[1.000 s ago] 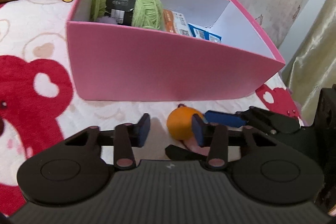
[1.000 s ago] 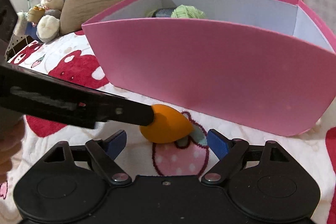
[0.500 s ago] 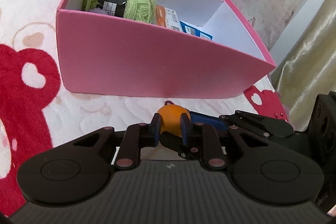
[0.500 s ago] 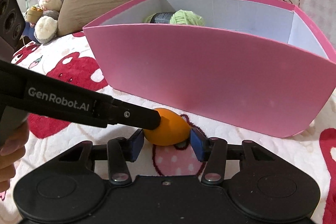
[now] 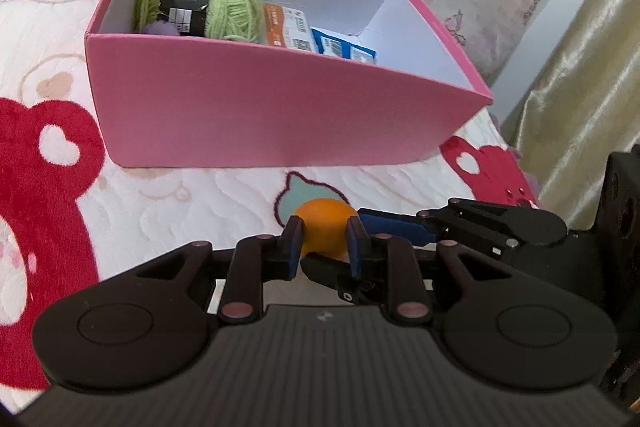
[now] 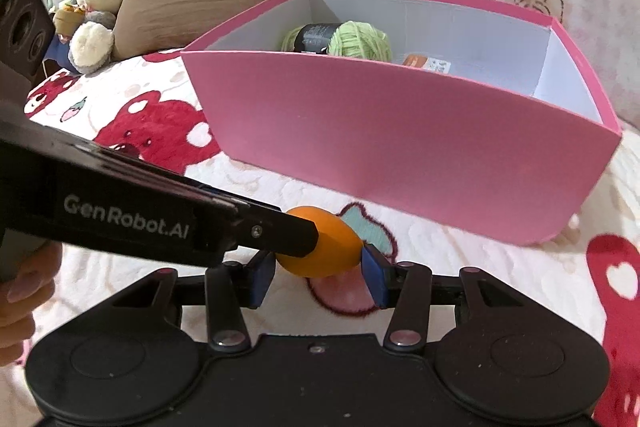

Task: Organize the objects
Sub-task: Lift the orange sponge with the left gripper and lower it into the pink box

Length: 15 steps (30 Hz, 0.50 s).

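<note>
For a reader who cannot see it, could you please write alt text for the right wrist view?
The right gripper and the left gripper, entering from the left, both clamp an orange egg-shaped toy above a patterned blanket. Behind stands an open pink box holding green yarn; a plush rabbit sits far left.

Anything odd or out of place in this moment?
Yes: both grippers grip one small orange egg-shaped thing together. The left gripper and the right gripper each have jaws shut on it, just above the blanket, outside the pink box. Nothing looks spilled or damaged.
</note>
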Motion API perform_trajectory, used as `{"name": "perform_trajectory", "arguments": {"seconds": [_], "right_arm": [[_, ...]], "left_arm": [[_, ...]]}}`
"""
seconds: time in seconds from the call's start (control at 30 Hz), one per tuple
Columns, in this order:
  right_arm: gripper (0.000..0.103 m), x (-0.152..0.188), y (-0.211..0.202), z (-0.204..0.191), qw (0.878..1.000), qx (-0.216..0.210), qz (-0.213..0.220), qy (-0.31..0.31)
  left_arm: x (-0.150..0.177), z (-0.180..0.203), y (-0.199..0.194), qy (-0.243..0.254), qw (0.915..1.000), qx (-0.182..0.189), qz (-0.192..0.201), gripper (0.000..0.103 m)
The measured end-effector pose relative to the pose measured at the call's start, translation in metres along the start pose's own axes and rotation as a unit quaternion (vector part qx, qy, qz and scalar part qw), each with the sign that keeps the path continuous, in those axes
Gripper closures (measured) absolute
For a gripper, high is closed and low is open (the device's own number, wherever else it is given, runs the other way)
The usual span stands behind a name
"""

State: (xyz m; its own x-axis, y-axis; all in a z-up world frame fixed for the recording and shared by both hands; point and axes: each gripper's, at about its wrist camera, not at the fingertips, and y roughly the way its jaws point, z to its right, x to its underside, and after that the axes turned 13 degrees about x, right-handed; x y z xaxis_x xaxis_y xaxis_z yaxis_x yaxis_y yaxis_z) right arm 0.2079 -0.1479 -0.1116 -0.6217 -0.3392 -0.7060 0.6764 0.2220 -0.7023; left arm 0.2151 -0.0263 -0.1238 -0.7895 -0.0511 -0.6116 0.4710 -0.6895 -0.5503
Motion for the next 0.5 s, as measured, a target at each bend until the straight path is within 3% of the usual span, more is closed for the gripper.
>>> {"name": "perform_trajectory", "arguments": {"seconds": [0.23,0.5], "right_arm": [[0.05,-0.003,-0.029,-0.013,1.0,0.004,0.0,-0.022],[0.05,0.005,-0.076,-0.024,0.999,-0.002,0.011,-0.045]], "left_arm": [[0.002,0.023,-0.02,0.022,0.9995,-0.01,-0.018,0.081],[0.009,0.045,-0.057,0.031,0.9982,0.015,-0.049,0.08]]}}
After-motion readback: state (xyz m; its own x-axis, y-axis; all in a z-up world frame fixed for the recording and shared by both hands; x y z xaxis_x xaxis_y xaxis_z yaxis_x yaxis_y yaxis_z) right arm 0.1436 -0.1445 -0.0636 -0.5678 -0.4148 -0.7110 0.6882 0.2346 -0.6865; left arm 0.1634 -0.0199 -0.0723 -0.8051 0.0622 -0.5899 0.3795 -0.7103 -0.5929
